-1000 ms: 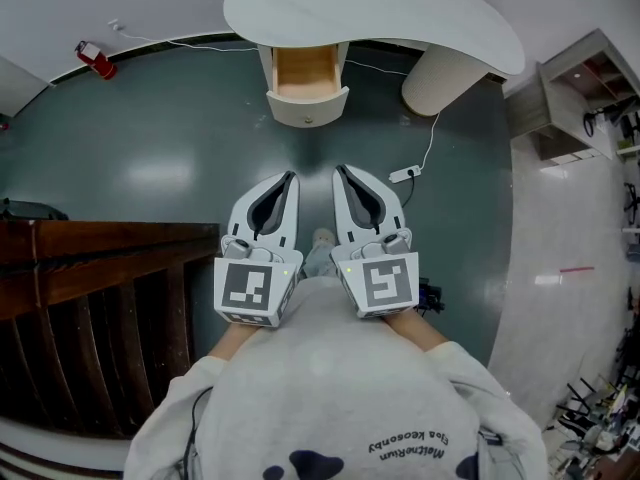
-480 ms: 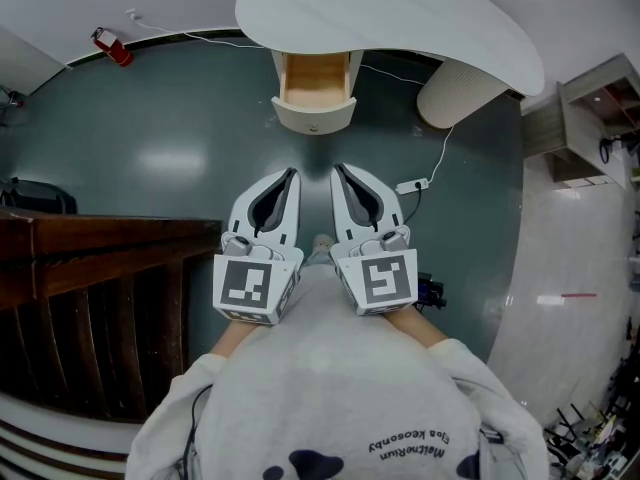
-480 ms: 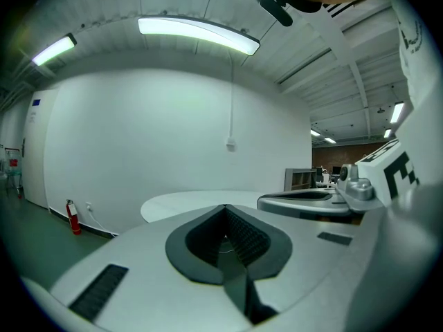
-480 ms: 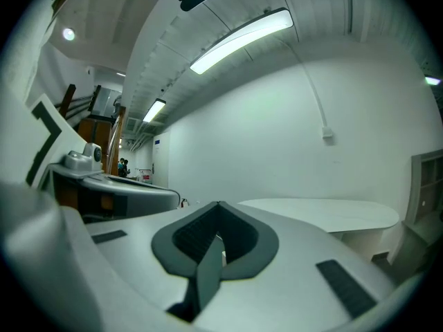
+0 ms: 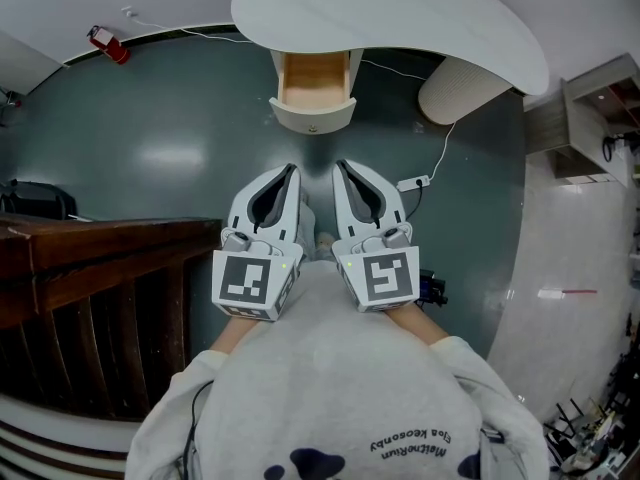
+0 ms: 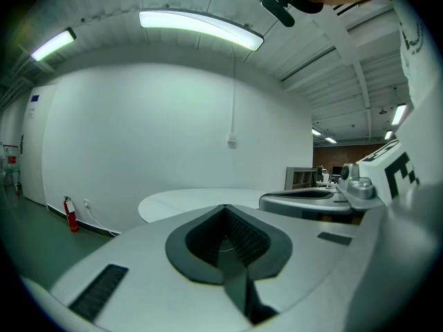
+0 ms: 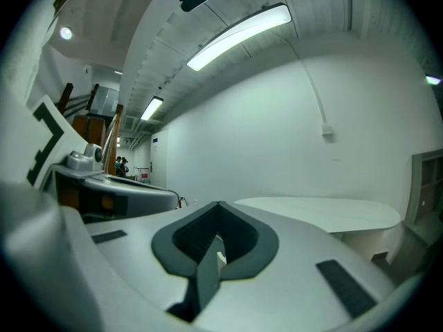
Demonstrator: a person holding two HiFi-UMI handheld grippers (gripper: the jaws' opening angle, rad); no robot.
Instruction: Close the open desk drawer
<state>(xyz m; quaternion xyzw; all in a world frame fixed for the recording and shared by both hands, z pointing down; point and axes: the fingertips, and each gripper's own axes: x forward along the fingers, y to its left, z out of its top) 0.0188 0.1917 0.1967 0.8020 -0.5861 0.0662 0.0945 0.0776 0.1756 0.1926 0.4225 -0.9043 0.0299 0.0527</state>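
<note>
Holding both grippers close to the chest, we keep the left gripper (image 5: pixel 289 174) and right gripper (image 5: pixel 341 168) w/ fingers pressed together, nothing between them. The open drawer (image 5: pixel 312 80) hangs under the white table (image 5: pixel 400 18), straight ahead of the fingers and well apart, its slide axis along our forward line, front panel facing us. Both grippers look abt equally near. A power strip (image 5: pixel 412 179) lies off right, the table leg (image 5: pixel 462 88) right of the drawer, a dark wood rail (image 5: pixel 100 258) at left; nothing blocks a straight push, we reckon.

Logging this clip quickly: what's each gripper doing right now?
Left gripper: closed, holding nothing.
Right gripper: closed, holding nothing.
</note>
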